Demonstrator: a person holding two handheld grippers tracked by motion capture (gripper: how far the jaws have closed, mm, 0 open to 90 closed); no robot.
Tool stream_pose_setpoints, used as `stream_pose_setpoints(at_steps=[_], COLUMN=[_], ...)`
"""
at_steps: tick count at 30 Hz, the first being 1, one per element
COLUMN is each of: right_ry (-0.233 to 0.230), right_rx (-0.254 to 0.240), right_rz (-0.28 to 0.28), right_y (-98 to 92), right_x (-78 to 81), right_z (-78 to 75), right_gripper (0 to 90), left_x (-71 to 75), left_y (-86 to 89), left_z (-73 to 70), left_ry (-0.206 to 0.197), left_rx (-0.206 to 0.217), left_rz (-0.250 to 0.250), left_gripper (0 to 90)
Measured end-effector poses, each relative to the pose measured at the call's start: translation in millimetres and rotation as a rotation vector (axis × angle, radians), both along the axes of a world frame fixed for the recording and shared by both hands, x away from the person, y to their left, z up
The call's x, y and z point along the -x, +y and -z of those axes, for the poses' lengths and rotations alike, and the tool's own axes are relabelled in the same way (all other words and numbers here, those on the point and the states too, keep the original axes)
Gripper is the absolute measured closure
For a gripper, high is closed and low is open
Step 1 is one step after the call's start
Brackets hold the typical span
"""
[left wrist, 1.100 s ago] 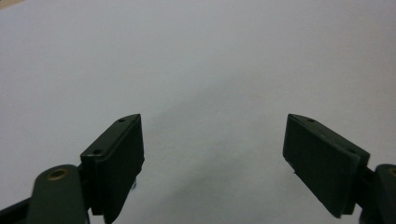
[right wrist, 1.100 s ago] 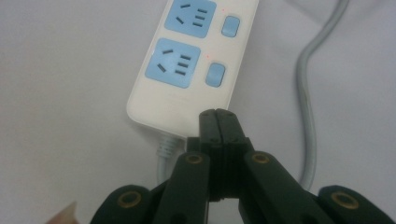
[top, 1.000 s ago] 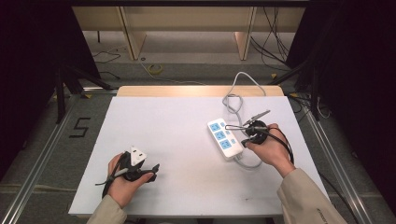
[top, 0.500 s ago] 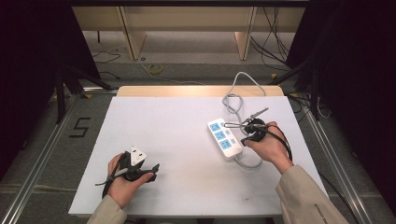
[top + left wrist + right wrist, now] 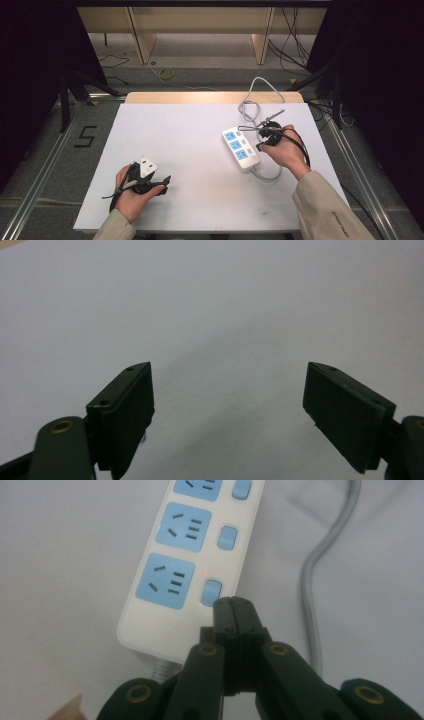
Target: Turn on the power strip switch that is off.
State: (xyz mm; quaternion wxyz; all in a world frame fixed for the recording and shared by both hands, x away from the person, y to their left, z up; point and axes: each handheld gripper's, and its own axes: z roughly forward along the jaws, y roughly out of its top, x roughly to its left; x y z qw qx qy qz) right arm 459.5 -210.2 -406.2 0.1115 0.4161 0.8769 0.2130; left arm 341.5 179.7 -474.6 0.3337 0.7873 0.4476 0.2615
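The power strip lay on the right half of the white table, angled, with its grey cable looping away toward the far edge. It was a white plastic bar with rounded corners, smooth and slightly glossy. Down its length ran pale blue socket faces, each cut with dark slots, and beside each one sat a small rounded blue switch. Tiny red dots showed near two of the switches. I could read no brand or lettering on it; a label at the near end was too blurred to make out.

My right gripper had its matte black jaws pressed flat together, nothing between them, their tips at the lower edge of the nearest switch; whether they touched it I could not tell.

My left gripper rested near the table's front left corner, its flat black pads wide apart over bare tabletop. On the floor at the left, a "5" was marked in dark tape.
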Motion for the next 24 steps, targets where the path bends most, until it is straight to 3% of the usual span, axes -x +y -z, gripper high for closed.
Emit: stream_pose_setpoints(at_steps=[24], right_ry=[0.01], right_rx=[0.007], right_rz=[0.009], right_y=[11.6], right_x=[-17.2], right_z=[0.2], right_gripper=[90.0], left_x=[-0.7], left_y=[-1.1], left_z=[0.2], left_ry=[0.002], left_rx=[0.004], left_rz=[-0.003], left_gripper=[20.1])
